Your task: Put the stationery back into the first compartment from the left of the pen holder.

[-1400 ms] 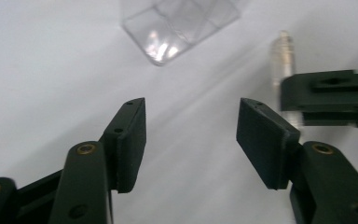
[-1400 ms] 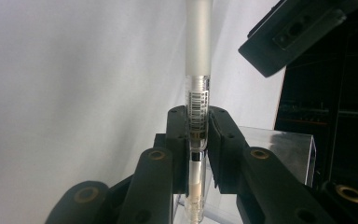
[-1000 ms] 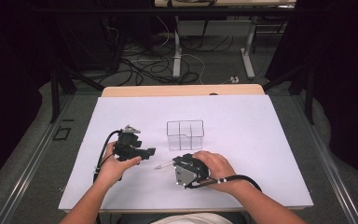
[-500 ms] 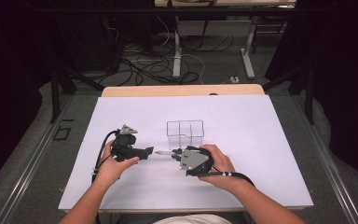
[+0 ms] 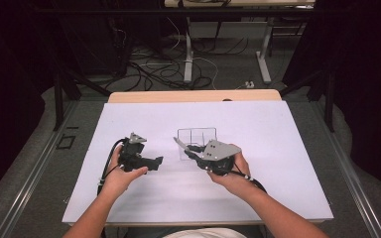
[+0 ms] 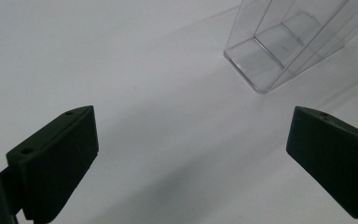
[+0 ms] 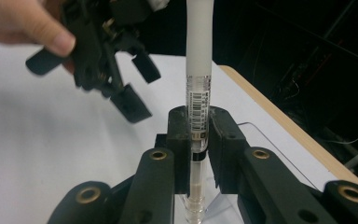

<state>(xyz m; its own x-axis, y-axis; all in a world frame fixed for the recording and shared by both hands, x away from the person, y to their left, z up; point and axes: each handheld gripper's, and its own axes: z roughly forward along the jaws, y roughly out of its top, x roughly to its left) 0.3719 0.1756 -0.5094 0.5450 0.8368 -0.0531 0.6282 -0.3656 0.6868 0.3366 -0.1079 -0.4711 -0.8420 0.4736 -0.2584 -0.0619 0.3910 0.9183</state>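
On the left of the high view, the left gripper [image 5: 154, 162] rests in the person's left hand [image 5: 121, 176] low over the white table [image 5: 278, 148]; its jaws have just been opening and stand wide with nothing between them. Its own view makes that plain: two black pads [image 6: 58, 158] far apart over bare white surface, and beyond them the bottom corner of the clear box [image 6: 279, 51], whose inner divider shows through the wall. To the right, the right gripper [image 5: 191, 148] is clamped narrow on a white pen [image 7: 198, 84], held by the right hand [image 5: 230, 171] just at the clear box [image 5: 197, 139]. From above the pen is a thin pale sliver, hard to make out; the right gripper view shows its barcode label, the barrel upright between the pads, and its lower end over the box. That view also catches the left gripper [image 7: 116, 70] farther off, blurred.

A wooden edge [image 5: 193, 95] borders the table's far side. Behind it lie grey floor, tangled cables [image 5: 154, 69] and desk legs in a dark room. The pen's top is cut off.
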